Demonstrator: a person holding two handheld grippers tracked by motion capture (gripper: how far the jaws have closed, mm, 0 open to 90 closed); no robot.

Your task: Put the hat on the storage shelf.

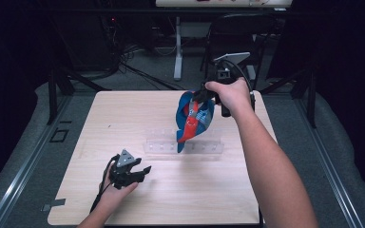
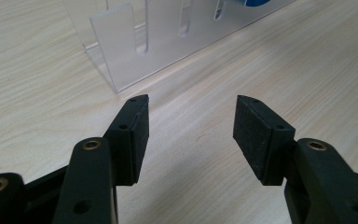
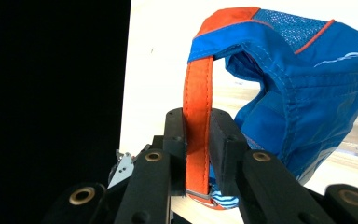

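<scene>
Pale wood-grain table, dark room around it. Left gripper sits low over the near-left part of the table, held by the left hand; cable trails back along the wrist. Jaws wide apart, nothing between them; bare wood shows through the gap in the left gripper view. Just ahead of its jaws stands a clear acrylic rack with slotted upright dividers, about mid-table, nothing between it and the jaws.

Right of centre, a blue fabric cap with orange trim hangs above the rack, its lower end reaching the rack's slots; whether they touch, I can't tell. Right gripper holds it from the far right side, right hand wrapped around the body, grey plate on top. In the right gripper view the jaws are clamped on the orange strap, blue cloth bulging to the right.

Behind the table: a chair, desk legs, floor cables.
</scene>
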